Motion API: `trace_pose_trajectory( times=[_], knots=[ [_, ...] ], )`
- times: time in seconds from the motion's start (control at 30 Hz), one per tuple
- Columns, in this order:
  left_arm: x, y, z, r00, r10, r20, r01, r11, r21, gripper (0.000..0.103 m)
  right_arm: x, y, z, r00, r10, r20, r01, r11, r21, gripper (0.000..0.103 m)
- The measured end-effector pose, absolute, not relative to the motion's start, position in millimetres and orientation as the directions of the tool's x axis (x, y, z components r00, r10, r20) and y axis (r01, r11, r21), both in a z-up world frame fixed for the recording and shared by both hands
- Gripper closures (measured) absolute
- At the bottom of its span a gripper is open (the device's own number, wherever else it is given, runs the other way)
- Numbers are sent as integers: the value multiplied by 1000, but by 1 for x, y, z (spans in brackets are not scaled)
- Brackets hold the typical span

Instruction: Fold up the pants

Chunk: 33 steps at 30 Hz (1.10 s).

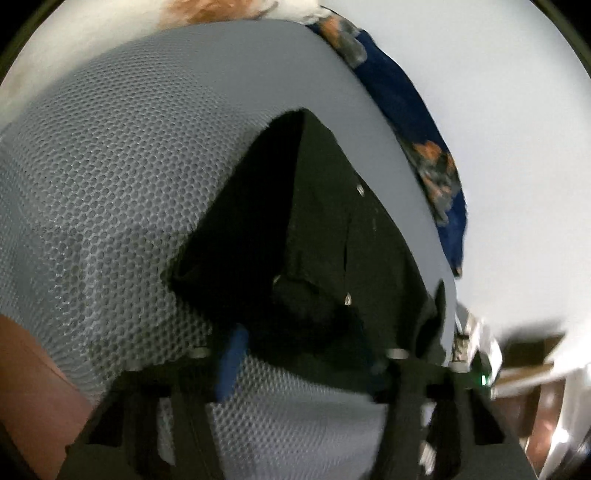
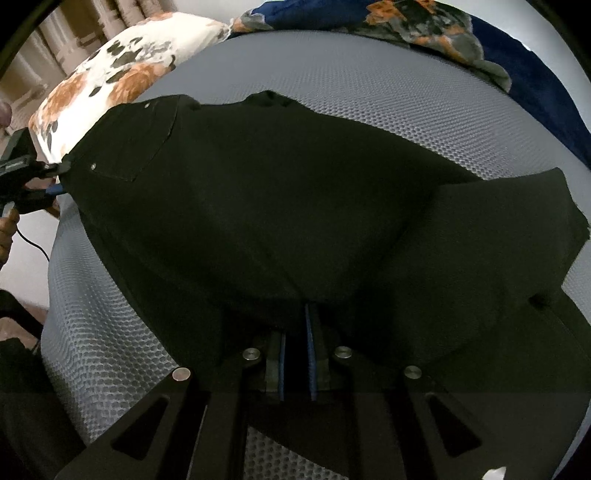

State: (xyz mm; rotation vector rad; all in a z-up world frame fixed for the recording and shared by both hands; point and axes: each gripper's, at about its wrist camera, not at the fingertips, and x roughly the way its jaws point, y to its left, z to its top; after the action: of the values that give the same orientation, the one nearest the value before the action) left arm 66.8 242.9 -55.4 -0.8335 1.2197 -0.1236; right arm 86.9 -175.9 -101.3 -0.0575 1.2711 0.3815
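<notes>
The black pants (image 2: pixel 258 206) lie spread on the grey mesh mattress (image 2: pixel 369 96) of a bed, and they cover most of its middle. At the left edge of the mattress, beside the flowered pillow (image 2: pixel 122 74), the left gripper (image 2: pixel 55 181) stands at the waist corner of the pants, near the pocket with two rivets. Its jaws are partly apart; the cloth corner is at the tips, but I cannot tell if the pads really press on it, because its own camera is blurred and dark there.

More to the right, at the near edge of the mattress, the right gripper (image 2: pixel 297 325) has its jaws almost closed, and a fold of the black cloth is pinched between the blue pads.

At the far right corner of the bed a dark blue flowered blanket (image 2: pixel 424 29) is heaped, apart from the pants.

I judge the step in hand is to take two points of one side and carry them over. To do it well, the left gripper should close fully on the waistband before any lifting. Then both should rise together, keep the edge tight between them, and lay it on the opposite edge without dragging the lower layer.
</notes>
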Motion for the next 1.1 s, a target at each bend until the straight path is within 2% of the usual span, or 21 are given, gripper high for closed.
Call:
trace_pose_trajectory(
  times=[0.03, 0.1, 0.17, 0.3, 0.47, 0.57, 0.73, 0.83, 1.1],
  knots=[
    [71, 240, -53, 381, -492, -783, -335, 716, -613, 78, 86, -177, -99, 255, 241, -936, -300, 940, 161, 95],
    [81, 231, -39, 392, -460, -796, -299, 755, -584, 81, 84, -180, -95, 276, 238, -931, -273, 948, 161, 96],
    [92, 221, -18, 418, -437, -797, -229, 798, -558, 82, 82, -184, -86, 302, 241, -922, -241, 955, 171, 97],
    [122, 210, 27, 496, -463, -734, -71, 821, -566, 83, 75, -187, -67, 362, 221, -906, -210, 966, 151, 97],
    [143, 214, 65, 555, -489, -673, 77, 836, -544, 83, 66, -187, -63, 368, 254, -895, -174, 964, 203, 97],
    [141, 216, 52, 527, -453, -719, 124, 878, -462, 83, 64, -176, -79, 327, 261, -908, -182, 961, 210, 97],
    [130, 240, -21, 363, -371, -855, -4, 917, -399, 83, 64, -168, -100, 274, 270, -923, -192, 956, 222, 97],
    [122, 250, -50, 313, -373, -873, -60, 910, -410, 83, 65, -163, -97, 261, 266, -928, -212, 954, 214, 97],
    [128, 234, -53, 322, -325, -889, 12, 941, -339, 81, 60, -159, -105, 216, 272, -938, -205, 952, 229, 96]
  ],
)
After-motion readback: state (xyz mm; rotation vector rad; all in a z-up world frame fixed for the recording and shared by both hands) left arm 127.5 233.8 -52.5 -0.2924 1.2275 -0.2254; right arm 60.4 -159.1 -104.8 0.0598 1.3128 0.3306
